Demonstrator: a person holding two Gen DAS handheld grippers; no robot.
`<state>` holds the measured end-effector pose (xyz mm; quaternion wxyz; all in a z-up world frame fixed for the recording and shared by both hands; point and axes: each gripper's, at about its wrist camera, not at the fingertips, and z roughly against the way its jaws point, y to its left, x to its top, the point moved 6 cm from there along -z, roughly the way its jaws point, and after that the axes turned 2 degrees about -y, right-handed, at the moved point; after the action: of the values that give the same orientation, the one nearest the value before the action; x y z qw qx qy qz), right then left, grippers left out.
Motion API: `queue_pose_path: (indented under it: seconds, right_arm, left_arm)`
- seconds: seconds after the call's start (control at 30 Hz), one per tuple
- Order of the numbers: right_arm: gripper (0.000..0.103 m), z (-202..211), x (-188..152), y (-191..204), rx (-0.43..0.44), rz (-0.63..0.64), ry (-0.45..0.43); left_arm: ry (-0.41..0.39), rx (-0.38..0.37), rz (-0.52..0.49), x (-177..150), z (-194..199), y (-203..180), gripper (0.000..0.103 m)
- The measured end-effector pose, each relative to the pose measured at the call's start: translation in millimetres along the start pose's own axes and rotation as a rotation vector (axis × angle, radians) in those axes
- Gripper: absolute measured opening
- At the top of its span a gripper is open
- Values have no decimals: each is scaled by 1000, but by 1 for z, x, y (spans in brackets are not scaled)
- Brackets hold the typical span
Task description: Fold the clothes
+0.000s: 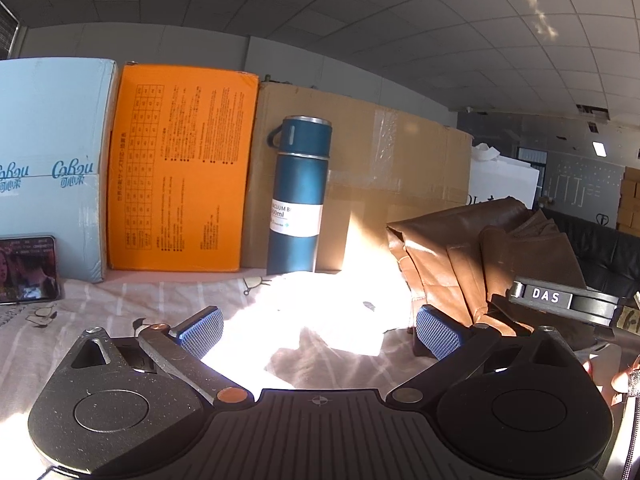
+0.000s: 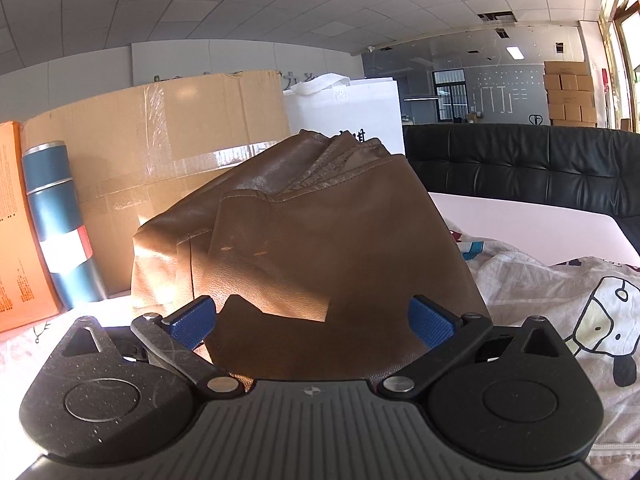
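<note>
Here both grippers (image 1: pixel 318 330) (image 2: pixel 312 322) gape level, facing the brown garment (image 2: pixel 320 232).

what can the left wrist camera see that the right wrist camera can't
Only the left view shows the phone, the pale blue box, and the right gripper's own body. Only the right view shows the cartoon-print cloth and the pink table. Both show the brown leather garment, the flask, the orange box, the cardboard box and the black sofa.

phone (image 1: pixel 28 268) cropped (left edge), glare-washed sheet (image 1: pixel 340 300)
</note>
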<state>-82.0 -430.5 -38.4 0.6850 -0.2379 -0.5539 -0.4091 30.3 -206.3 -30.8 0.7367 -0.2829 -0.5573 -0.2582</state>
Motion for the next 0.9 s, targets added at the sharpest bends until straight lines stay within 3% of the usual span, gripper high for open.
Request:
queue_pose_path:
  seconds: [0.3,0.47,0.63,0.77,0.9]
  right_arm:
    - [103,-5,-6,2,-4,15,44]
    - [103,1,-17,9,0,57,127]
    - [103,3,-29,20,-23,127,186]
    - [103,-9,-40,18,-46,133,285]
    - [103,-15,-46,19,-51,147,322]
  left_arm:
    - [101,57,9,-9,-16,6,103]
    - [171,72,-25,-18,-24,3,103]
    - [293,74,-108,-31,-42,-8,103]
    - [411,78,-142,-46,-58,-10,103]
    - [416,78,-140,-49,-57,-10,103]
